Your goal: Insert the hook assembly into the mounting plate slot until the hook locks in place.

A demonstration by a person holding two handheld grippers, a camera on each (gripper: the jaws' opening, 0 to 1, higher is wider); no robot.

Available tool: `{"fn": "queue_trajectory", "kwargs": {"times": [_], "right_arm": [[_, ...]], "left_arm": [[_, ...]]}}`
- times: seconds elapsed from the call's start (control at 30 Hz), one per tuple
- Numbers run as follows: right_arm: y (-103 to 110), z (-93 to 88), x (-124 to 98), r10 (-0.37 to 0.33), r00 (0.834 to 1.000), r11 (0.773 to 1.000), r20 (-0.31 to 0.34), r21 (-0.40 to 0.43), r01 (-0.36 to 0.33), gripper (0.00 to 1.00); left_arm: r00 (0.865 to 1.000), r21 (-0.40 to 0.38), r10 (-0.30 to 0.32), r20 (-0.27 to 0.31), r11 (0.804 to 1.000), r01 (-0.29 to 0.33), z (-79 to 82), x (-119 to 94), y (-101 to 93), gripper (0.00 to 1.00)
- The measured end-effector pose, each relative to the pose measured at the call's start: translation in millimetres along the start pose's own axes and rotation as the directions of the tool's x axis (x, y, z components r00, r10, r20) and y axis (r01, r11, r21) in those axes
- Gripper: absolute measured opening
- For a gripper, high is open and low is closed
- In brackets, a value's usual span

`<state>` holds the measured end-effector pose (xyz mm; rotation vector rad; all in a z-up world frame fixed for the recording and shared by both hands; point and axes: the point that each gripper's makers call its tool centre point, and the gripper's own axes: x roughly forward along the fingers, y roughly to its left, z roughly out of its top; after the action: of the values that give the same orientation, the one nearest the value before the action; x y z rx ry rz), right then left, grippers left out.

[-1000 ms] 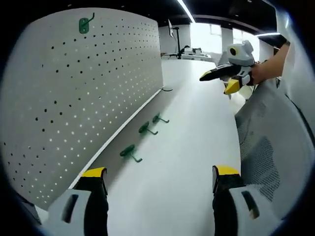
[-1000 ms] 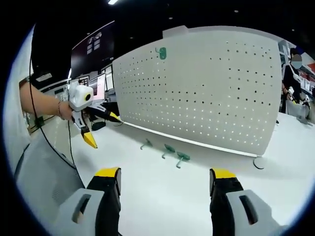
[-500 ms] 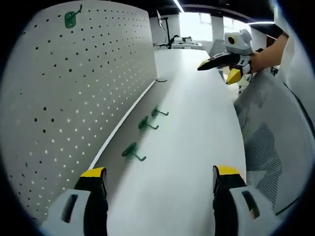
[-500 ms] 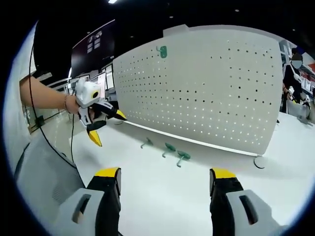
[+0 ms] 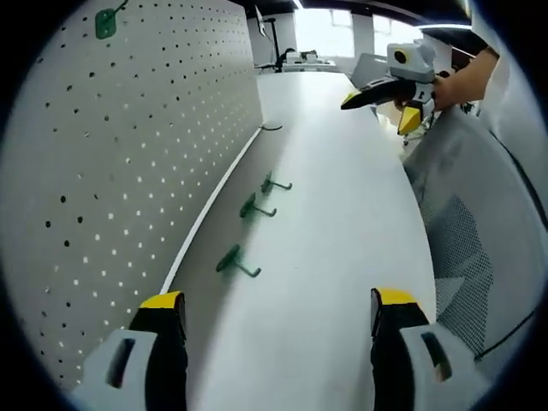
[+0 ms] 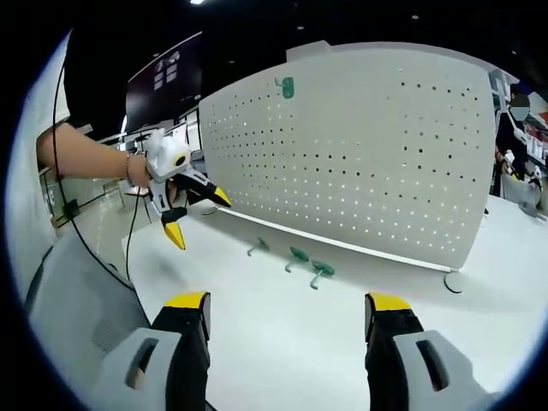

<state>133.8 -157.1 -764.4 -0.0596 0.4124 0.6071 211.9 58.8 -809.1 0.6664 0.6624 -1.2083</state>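
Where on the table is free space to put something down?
The white table is bare between the three green hooks and the right gripper. It is crowded only along the pegboard base, where the hooks lie.

Compared with a second ago, the left gripper (image 6: 199,216), jaws open, sits nearer the pegboard (image 6: 360,154), toward 3 o'clock.

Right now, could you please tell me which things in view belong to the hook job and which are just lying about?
For the job:
- pegboard
- three loose green hooks on the table
- green hook already mounted near the board's top

Lying about:
- mesh chair
- black cable
- round pad by the board's end
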Motion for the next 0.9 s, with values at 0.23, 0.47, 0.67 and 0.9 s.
{"fn": "queue_trajectory", "kwargs": {"times": [0.23, 0.47, 0.67, 0.9], "right_arm": [[-2.6, -0.6, -0.2, -0.005, 1.0, 1.0, 0.001, 0.018, 0.005, 0.71], [-3.4, -1.8, -0.1, -0.008, 1.0, 1.0, -0.001, 0.023, 0.008, 0.71], [-3.6, -2.7, -0.1, -0.009, 1.0, 1.0, -0.006, 0.022, 0.01, 0.71], [-2.0, -4.3, 1.2, -0.001, 1.0, 1.0, -0.014, 0.022, 0.001, 0.71]], "left_arm": [[0.999, 0.035, -0.035, -0.034, 0.999, 0.036, -0.7, 5.6, 4.3, 0.91], [0.997, 0.054, -0.059, -0.053, 0.997, 0.062, -0.2, 10.4, 9.8, 0.91], [0.994, 0.081, -0.068, -0.089, 0.994, 0.076, -3.9, 16.0, 15.5, 0.91], [0.988, 0.117, -0.095, -0.125, 0.987, 0.11, -7.7, 24.0, 19.1, 0.91]]}}
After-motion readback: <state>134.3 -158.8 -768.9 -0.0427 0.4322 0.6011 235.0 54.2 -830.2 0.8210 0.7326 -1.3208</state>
